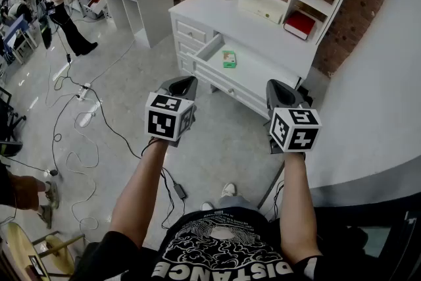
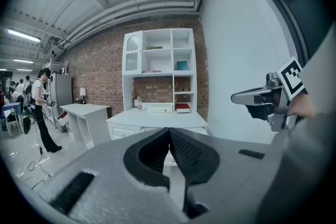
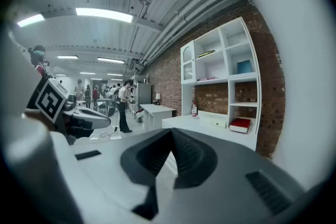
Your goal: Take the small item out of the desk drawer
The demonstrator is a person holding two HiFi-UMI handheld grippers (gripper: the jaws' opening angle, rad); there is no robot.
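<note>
The small green box (image 1: 229, 59) lies untouched in the open desk drawer (image 1: 208, 49), well beyond the left gripper (image 1: 185, 82) and right gripper (image 1: 279, 85), both near, jaws pressed together, empty.
</note>
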